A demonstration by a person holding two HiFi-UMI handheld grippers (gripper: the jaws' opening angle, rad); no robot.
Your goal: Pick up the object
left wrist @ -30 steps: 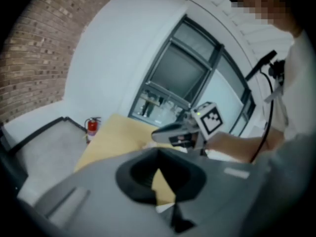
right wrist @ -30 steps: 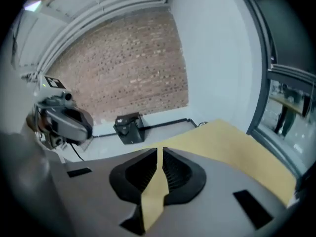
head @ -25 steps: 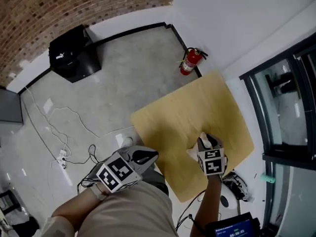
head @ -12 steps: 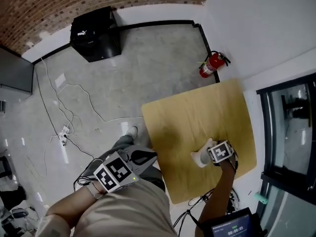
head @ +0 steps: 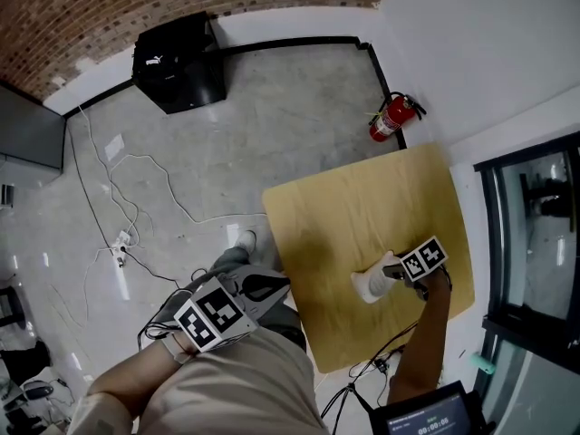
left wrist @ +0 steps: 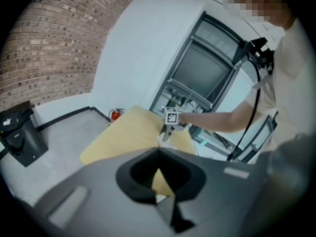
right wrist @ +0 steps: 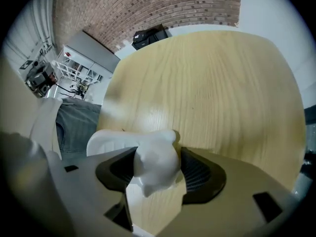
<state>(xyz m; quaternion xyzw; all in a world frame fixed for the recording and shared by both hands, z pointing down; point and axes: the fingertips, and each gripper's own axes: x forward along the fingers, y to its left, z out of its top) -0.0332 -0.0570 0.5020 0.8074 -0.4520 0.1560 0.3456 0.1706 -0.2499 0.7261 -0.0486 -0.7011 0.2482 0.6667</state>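
Overhead, the head view shows a square wooden table (head: pixel 362 198) on a grey floor, with the white object (head: pixel 370 286) standing on it near the edge closest to the person. The right gripper (head: pixel 388 271) points steeply down at the object and its tips reach around the object's top. The left gripper (head: pixel 272 286) is held off the table's corner, above the person's lap and well apart from the object. A black bag (head: pixel 177 62) sits against the brick wall. It is the only holder in sight, and the view does not show what is inside it. A red fire extinguisher (head: pixel 390 118) stands in the corner beyond the table, and loose cables (head: pixel 127 198) trail across the floor.

From the left gripper view, the left gripper's (left wrist: pixel 159 184) jaws are drawn together with nothing between them; only a sliver of table (left wrist: pixel 123 132) shows through the gap behind the tips. Farther off, the right gripper (left wrist: pixel 165 131) stands over the tabletop.

Down the right gripper view, the right gripper (right wrist: pixel 160 177) has just been opening its jaws, and they now stand wide apart. The white object (right wrist: pixel 155 159) stands between the two dark pads (right wrist: pixel 205 174), resting on the table (right wrist: pixel 212 83), and the pads are not pressing on it. The black bag (right wrist: pixel 148 35) shows beyond the table's far edge.
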